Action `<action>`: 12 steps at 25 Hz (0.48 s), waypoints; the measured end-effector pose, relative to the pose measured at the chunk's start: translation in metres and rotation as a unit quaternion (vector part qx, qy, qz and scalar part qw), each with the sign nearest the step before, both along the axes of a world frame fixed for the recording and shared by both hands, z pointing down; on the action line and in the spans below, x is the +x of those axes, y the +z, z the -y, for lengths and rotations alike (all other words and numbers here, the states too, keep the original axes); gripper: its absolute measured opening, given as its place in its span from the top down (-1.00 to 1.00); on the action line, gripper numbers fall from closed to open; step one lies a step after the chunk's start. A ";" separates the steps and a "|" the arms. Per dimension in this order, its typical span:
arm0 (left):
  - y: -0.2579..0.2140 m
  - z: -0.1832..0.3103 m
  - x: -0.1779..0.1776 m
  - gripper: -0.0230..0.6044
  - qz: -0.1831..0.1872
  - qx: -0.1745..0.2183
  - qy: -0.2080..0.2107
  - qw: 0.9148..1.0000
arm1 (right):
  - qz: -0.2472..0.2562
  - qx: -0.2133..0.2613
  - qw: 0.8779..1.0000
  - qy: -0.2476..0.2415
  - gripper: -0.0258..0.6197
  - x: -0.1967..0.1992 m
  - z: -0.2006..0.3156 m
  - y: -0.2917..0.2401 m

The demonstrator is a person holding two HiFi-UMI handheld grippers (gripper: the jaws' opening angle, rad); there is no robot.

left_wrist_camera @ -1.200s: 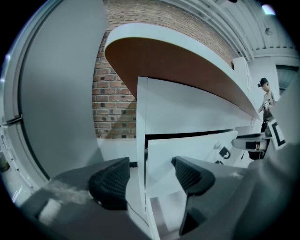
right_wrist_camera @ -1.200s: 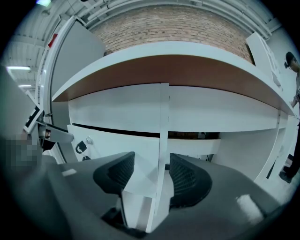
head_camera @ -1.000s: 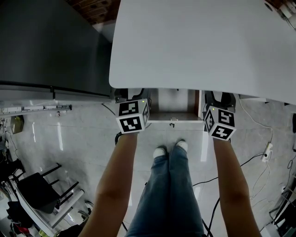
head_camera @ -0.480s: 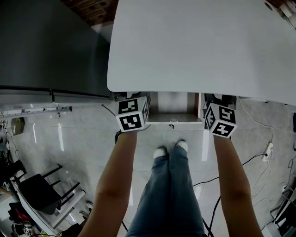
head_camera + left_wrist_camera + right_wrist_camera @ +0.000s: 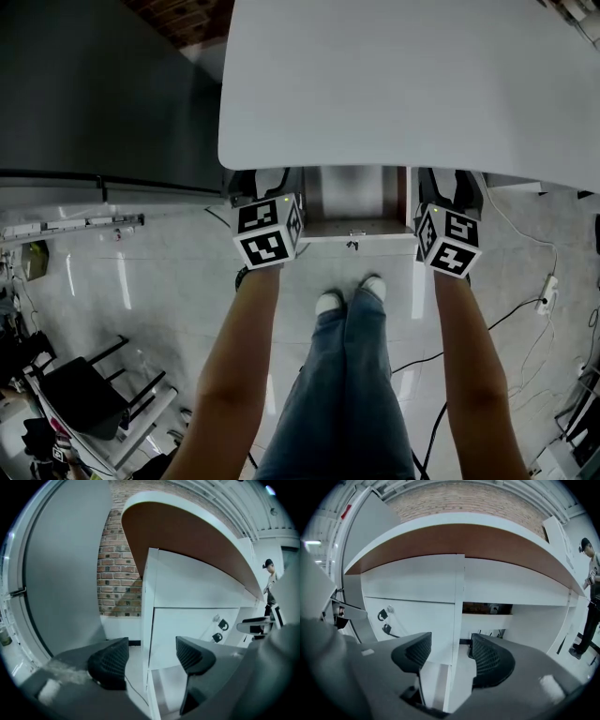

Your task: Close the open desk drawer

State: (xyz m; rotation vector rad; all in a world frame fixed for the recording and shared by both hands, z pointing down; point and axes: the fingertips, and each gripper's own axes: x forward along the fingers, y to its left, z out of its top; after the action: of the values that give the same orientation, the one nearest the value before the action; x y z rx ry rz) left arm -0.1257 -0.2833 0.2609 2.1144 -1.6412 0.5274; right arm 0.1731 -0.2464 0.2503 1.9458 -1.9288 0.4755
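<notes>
Head view first: looking steeply down past the near rim of the white surface [image 5: 394,84] onto the open drawer [image 5: 354,230], pulled out from beneath it, with a key [image 5: 352,245] dangling at mid-front. Flanked at the front's left end by the left hand-held gripper [image 5: 262,184] and at its right end by the right hand-held gripper [image 5: 457,187]. Both about equally near, neither plainly favoured. Long axis of the drawer front running side to side, from one hand-held gripper to the other. Closing direction square across that: straight away from the body, in under the surface.

Left gripper view: spread wide, pads well apart, nothing pinched. Through the gap, only the left upright edge [image 5: 146,602] in white, with the keyed front just to its right. Cannot tell whether touching anything.

Right gripper view: likewise spread, just drawn in a touch after widening, and holding nothing. In the gap, the right upright edge [image 5: 459,611], with the keyed front off to its left.

Judged from this: drawer still open, closing not yet done. Next, probably a level shove forward, with both ends pressed evenly to avoid skewing the drawer on its runners. Worth minding the hanging key, and the low rim of the surface close above both hands.
</notes>
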 end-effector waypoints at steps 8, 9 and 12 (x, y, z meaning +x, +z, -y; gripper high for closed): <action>0.029 -0.040 -0.001 -0.07 -0.012 -0.021 0.032 0.999 | 0.013 -0.024 1.000 0.008 0.11 -0.016 -0.054 0.034; 0.033 -0.046 0.000 -0.07 -0.013 -0.025 0.035 0.999 | 0.016 -0.028 0.999 0.006 0.11 -0.017 -0.061 0.040; 0.043 -0.061 0.006 -0.07 -0.015 -0.032 0.044 0.998 | 0.019 -0.040 0.999 0.003 0.11 -0.016 -0.076 0.055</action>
State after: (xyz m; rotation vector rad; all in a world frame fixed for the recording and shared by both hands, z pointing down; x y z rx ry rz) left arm -0.1198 -0.2225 0.3039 2.1450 -1.5007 0.5638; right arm 0.1571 -0.1703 0.3057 1.9050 -1.8980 0.5856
